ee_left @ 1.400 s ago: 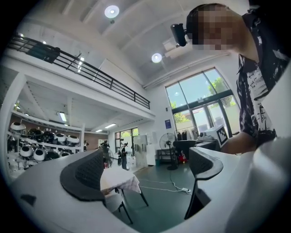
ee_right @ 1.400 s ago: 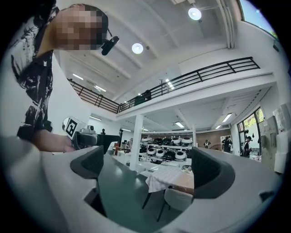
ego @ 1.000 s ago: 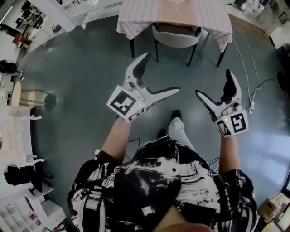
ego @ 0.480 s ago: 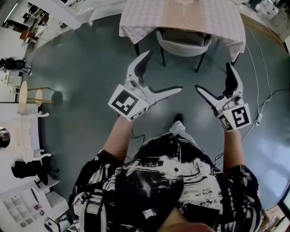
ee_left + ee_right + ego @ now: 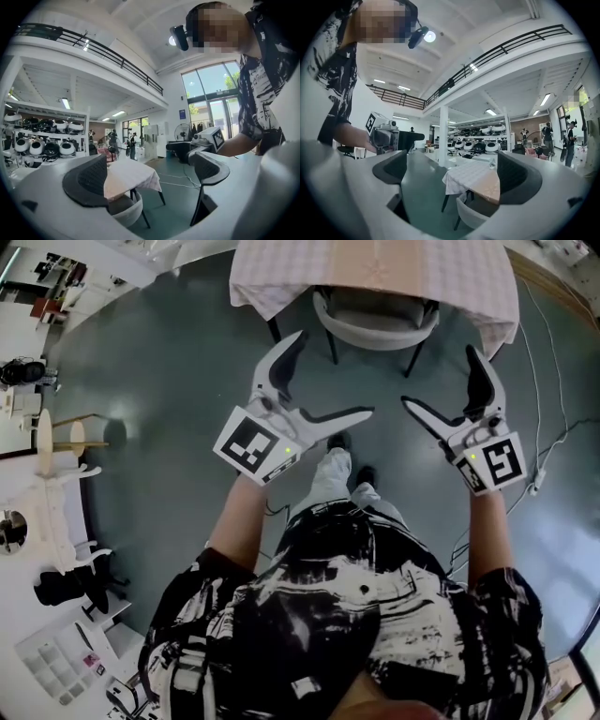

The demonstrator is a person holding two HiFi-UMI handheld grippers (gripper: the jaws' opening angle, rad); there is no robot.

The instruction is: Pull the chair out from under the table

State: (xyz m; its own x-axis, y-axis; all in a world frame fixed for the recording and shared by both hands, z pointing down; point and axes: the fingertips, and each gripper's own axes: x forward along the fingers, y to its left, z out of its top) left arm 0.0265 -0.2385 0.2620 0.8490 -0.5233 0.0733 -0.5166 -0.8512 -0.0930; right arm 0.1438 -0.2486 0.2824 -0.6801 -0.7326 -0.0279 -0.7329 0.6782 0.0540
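Note:
A white shell chair [image 5: 375,326] with black legs is tucked under a table [image 5: 281,277] covered in a checked cloth, at the top of the head view. The chair [image 5: 123,212] also shows low between the left jaws, and the chair [image 5: 474,212] low in the right gripper view. My left gripper [image 5: 330,376] is held open in the air, short of the chair's left side. My right gripper [image 5: 441,381] is open too, short of the chair's right side. Nothing lies between either pair of jaws.
Grey-green floor [image 5: 169,381] surrounds the table. A white cable [image 5: 553,418] trails on the floor at the right. A round wooden stool [image 5: 56,442] and white shelving [image 5: 37,512] stand at the left. The person's feet [image 5: 347,451] are just behind the grippers.
The person has stepped toward the table; the chair and table now sit closer under both grippers. Both grippers stayed open and rose slightly in the view.

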